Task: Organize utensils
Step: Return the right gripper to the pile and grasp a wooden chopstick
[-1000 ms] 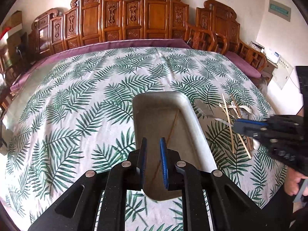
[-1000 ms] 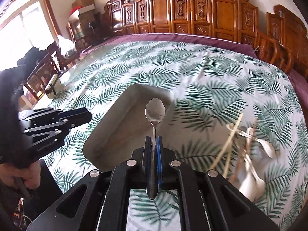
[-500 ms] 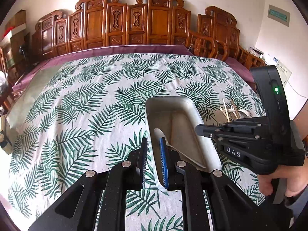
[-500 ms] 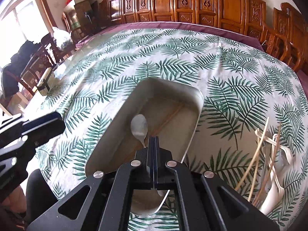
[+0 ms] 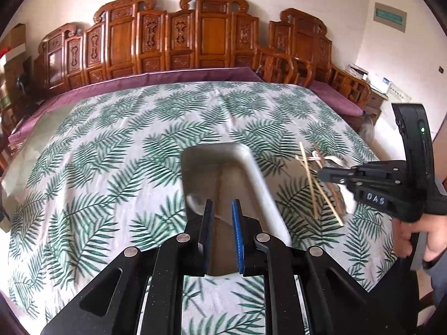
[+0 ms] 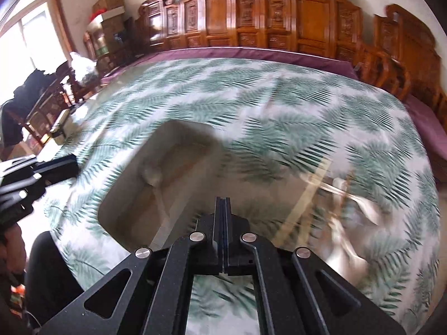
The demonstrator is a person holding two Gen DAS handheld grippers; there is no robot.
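A grey oblong tray (image 5: 252,176) lies on the leaf-print tablecloth; it also shows in the right wrist view (image 6: 178,128). A metal spoon (image 6: 152,177) lies inside it, its bowl visible in the left wrist view (image 5: 195,203). A thin chopstick lies in the tray too. My left gripper (image 5: 222,212) is open and empty over the tray's near end. My right gripper (image 6: 223,203) is shut and empty, to the right of the tray; it also shows in the left wrist view (image 5: 321,170). Loose chopsticks (image 5: 308,178) and white spoons (image 6: 366,209) lie right of the tray.
Carved wooden chairs (image 5: 201,33) line the far side of the table. A purple cloth edge (image 5: 167,75) borders the tablecloth. Boxes and a window (image 6: 28,36) stand at the far left of the right wrist view.
My right gripper has released the metal spoon into the tray and swung away to the right, now shut and empty. The left gripper has stayed open over the tray.
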